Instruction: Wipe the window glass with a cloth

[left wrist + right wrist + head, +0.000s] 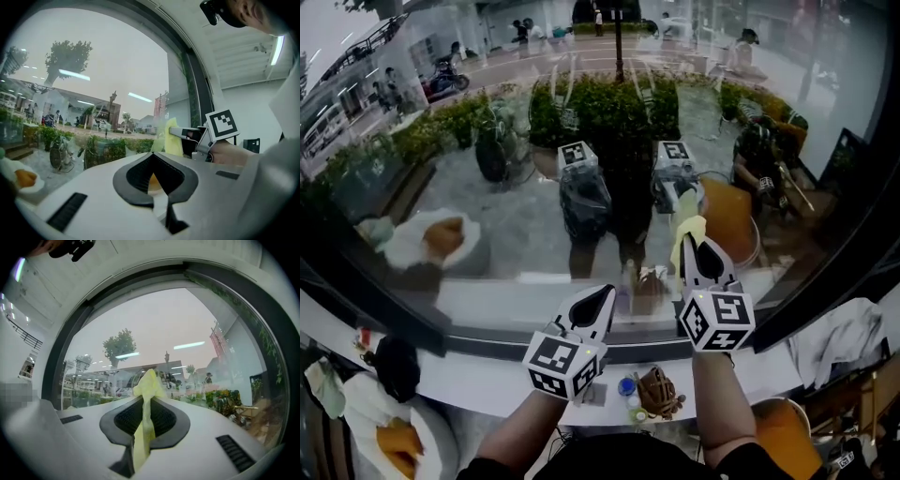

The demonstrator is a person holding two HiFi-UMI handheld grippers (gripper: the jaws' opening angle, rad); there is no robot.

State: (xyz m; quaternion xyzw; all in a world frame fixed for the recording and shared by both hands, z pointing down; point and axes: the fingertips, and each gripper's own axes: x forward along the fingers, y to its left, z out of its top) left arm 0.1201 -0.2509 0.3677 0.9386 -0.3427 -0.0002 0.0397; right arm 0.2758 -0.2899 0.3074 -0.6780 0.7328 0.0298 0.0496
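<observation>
The window glass fills the view ahead, with the street, shrubs and both grippers' reflections in it. My right gripper is shut on a yellow cloth, which stands up from the jaw tips close to the pane. In the right gripper view the cloth runs between the jaws of that gripper and pokes out at the top. My left gripper is lower and to the left, shut and holding nothing. Its own view shows the left gripper with jaws together, and the cloth in the right gripper beyond.
A white sill runs below the glass, with a brown woven item and a blue cap on it. A plate of orange food lies lower left. The dark window frame slants at right, by a white cloth.
</observation>
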